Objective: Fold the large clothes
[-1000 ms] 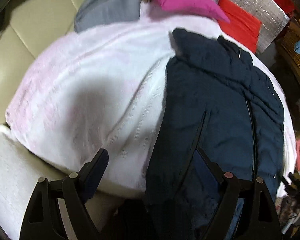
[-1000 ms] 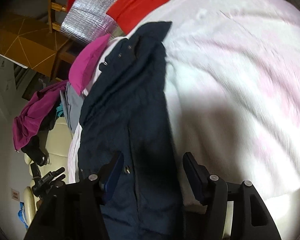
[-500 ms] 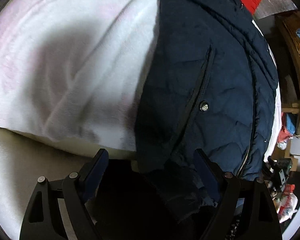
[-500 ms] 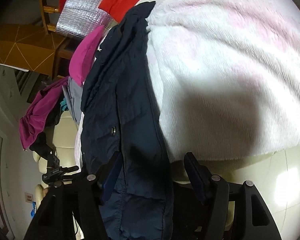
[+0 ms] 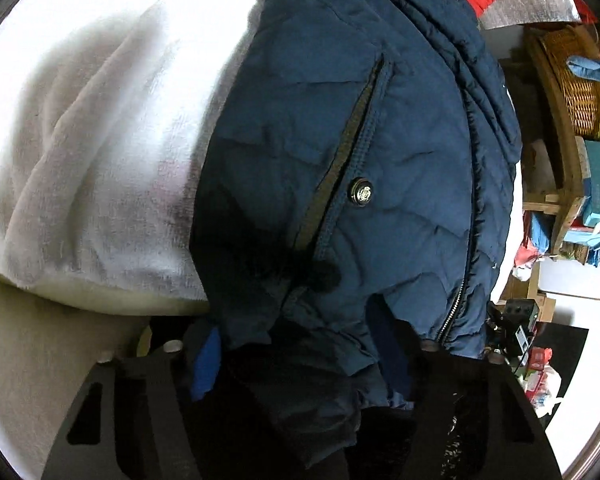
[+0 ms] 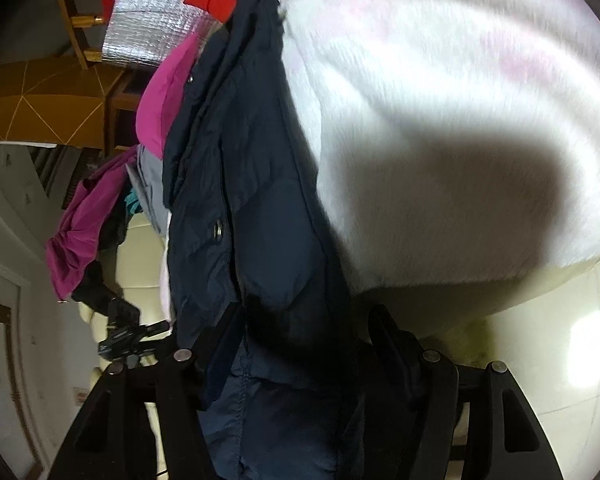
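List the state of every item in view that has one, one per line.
Navy quilted puffer jacket: zipped up, spread over the bed edge, hem hanging off.
Jacket pocket snap: fastened.
White fluffy blanket: spread, rumpled.
Left hand-held gripper: jaws closing around the hem.
Right hand-held gripper: open, jacket edge between its fingers.

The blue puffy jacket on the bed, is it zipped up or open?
Zipped up: the jacket has its front zipper closed to the hem.

Both wrist cameras look steeply down from close above the near hem of the navy jacket (image 5: 380,160) (image 6: 260,200), sharing it and the white blanket (image 5: 100,140) (image 6: 440,120).
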The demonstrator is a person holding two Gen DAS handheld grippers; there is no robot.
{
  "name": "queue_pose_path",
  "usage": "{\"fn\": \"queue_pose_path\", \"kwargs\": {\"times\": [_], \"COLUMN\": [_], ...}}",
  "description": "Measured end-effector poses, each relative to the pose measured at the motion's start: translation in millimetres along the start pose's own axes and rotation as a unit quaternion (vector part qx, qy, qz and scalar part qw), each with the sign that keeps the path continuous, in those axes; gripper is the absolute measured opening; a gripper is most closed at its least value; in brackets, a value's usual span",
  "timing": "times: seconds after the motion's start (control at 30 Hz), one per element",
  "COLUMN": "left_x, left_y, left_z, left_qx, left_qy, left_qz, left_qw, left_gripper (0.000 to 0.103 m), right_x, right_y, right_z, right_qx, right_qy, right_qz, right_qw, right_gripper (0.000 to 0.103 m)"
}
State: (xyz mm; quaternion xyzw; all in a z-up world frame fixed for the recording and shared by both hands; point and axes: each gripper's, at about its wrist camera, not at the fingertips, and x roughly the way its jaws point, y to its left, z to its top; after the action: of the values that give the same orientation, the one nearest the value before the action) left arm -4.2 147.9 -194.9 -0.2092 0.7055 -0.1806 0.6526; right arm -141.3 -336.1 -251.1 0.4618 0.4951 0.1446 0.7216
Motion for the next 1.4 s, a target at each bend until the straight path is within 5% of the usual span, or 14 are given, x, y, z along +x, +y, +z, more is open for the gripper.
{"fn": "queue_pose_path", "kwargs": {"times": [0.13,0.37,0.53,0.7,1.07,1.4], "left_x": [8.0,13.0,4.5,-15.3,-87.8,-131.2], "left_y": [-5.7,10.3,5.5,-0.9,-38.7,-47.8], "left_z": [5.7,1.6,2.8,-1.3,6.8,46.7], "left_qx": [-0.001,-0.014,-0.009,0.001,0.051,0.042], "left_qy": [-0.002,0.031,0.010,-0.015,-0.103,-0.159], "left_qz": [0.003,-0.009,-0.012,-0.029,-0.097,-0.155], "left_qw": [1.0000,0.9994,0.9998,0.9994,0.9886,0.9740], "left_gripper": [0.053,0.053,0.031,0.027,0.021,0.020], "right_x": [14.2,18.2,5.4,-14.1,-28.0,-43.7], "right_y": [6.3,32.3,57.8,83.8,120.7,150.9], "right_z": [-3.8,-7.6,-6.1,-0.8,26.5,95.5], "right_qx": [-0.003,-0.042,-0.077,-0.109,-0.147,-0.145], "right_qy": [0.034,0.036,0.018,-0.021,-0.069,-0.137], "right_qz": [0.018,0.003,0.010,0.062,0.081,0.097], "right_qw": [0.999,0.998,0.997,0.992,0.983,0.975], "right_gripper": [0.064,0.030,0.020,0.020,0.014,0.012]}}
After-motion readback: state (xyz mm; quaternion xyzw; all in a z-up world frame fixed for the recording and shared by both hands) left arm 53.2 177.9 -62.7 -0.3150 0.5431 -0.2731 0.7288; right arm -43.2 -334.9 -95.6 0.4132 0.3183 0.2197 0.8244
